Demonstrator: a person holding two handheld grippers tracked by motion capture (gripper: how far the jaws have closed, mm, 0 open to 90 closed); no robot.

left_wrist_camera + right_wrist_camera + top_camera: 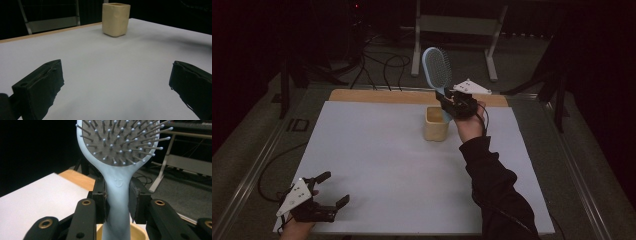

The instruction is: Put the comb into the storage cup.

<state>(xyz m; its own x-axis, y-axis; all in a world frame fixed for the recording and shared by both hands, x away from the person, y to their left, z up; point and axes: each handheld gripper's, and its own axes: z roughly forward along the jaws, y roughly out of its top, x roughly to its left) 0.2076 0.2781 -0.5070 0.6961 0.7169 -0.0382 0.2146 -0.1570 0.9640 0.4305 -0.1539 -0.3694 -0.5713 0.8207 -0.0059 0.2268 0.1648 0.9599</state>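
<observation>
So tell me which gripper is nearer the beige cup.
Right. The right gripper holds the blue hairbrush just above the beige cup; the left gripper rests open at the table's near left corner.

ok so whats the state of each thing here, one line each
hairbrush: upright, handle clamped in the right gripper, its end in the cup's mouth
cup: upright on the table
right gripper: shut on the hairbrush handle, above the cup
left gripper: open, nothing between its jaws, low over the table
</observation>
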